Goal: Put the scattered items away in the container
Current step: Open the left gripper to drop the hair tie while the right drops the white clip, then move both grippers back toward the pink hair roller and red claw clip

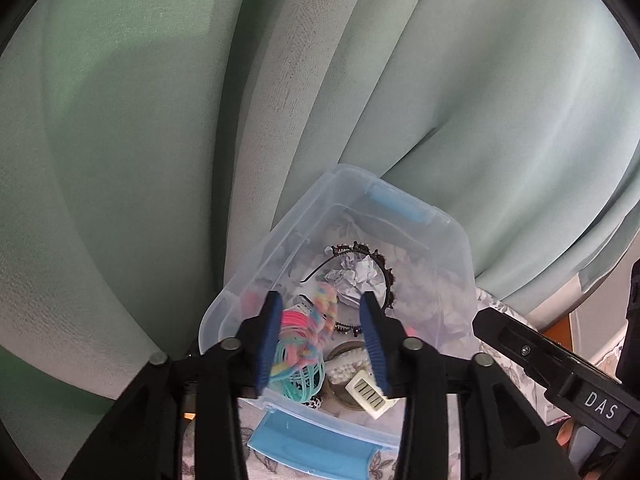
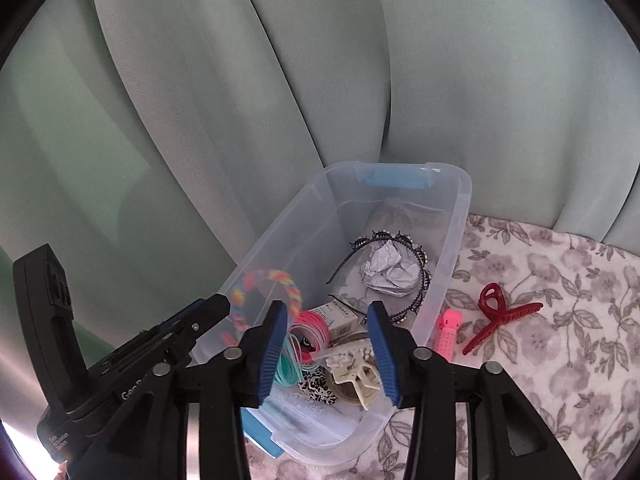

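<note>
My left fingers (image 1: 323,344) stand parted above the clear plastic container (image 1: 456,240) at the lower centre of the left wrist view, with a rainbow braided band (image 1: 325,308) blurred in the gap between them and touching neither pad. In the right wrist view that band (image 2: 280,280) sits at the container's (image 2: 460,216) left wall, just beyond the tip of my left fingers (image 2: 218,304). My right fingers (image 2: 331,354) are parted too, gripping nothing, over a cream claw clip (image 2: 358,376), a leopard-print piece (image 2: 318,390) and pink and teal coiled bands (image 2: 310,326). Farther back in the container lie a black beaded headband (image 2: 420,276) and crumpled white paper (image 2: 386,268). Outside it, at the right of the frame, a pink hair roller (image 2: 448,332) and a red claw clip (image 2: 502,314) lie on the floral-cloth surface (image 2: 560,280), the roller just beside the container's wall. Pale green curtains (image 2: 280,100) fill the upper frame.
</note>
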### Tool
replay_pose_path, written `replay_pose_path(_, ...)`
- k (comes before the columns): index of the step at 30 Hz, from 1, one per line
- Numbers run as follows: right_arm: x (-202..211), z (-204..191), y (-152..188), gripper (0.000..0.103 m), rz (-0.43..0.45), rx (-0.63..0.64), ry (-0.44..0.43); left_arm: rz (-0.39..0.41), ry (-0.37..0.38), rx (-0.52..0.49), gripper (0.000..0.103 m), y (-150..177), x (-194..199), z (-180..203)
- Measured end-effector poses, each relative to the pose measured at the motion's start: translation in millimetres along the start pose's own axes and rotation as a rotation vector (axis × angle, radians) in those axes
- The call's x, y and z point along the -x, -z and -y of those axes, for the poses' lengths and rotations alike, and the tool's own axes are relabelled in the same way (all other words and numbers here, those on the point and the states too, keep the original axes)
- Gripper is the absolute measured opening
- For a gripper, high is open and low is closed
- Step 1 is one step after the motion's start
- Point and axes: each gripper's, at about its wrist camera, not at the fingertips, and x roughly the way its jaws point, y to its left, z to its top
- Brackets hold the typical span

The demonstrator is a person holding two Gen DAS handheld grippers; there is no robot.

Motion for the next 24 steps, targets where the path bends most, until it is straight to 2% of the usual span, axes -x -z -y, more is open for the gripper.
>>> replay_pose_path(7,14.2,10.3,5.3,0.06,0.019,-0.036,0.023,-0.017,0.011,-0.015,0.05,1.5,8.0,8.5)
replay_pose_path(17,47.4,17.7,17.7,0.061,0.048,-0.087,0.034,-0.004,0.037,-0.064,0.054,2.2,38.7,27.4)
replay_pose_path(24,81.7,29.2,25.8,0.061,0.096,-0.122,0.046,0.008,0.069,-0.144,0.055,9.6,58.6,54.4)
